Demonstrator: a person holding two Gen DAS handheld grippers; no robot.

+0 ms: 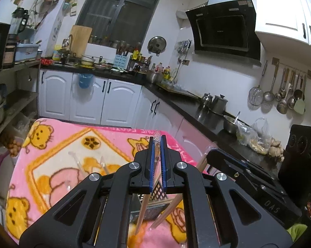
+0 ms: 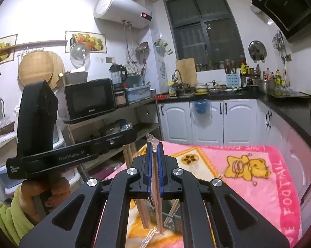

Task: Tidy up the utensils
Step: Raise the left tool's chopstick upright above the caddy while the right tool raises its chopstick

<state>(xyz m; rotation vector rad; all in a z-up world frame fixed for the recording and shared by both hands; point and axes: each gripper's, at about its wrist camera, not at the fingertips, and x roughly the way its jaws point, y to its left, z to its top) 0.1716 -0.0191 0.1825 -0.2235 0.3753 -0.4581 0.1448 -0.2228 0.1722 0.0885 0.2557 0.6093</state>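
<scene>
Blue-padded jaws of the left gripper [image 1: 157,142] are pinched nearly shut on a clear-wrapped pair of chopsticks [image 1: 143,208], which hangs down beneath. Right gripper [image 2: 154,147] likewise clamps a second wrapped pair [image 2: 158,204]. Both hang above a dark mesh holder [image 2: 173,221] on the pink blanket [image 2: 265,188]. More wrapped utensils [image 1: 79,163] lie flat on the blanket, further out.

A home kitchen: range hood [image 1: 225,26], white cabinets [image 1: 89,101], hanging ladles [image 1: 283,91], microwave [image 2: 89,99], and a water heater [image 2: 122,9].
</scene>
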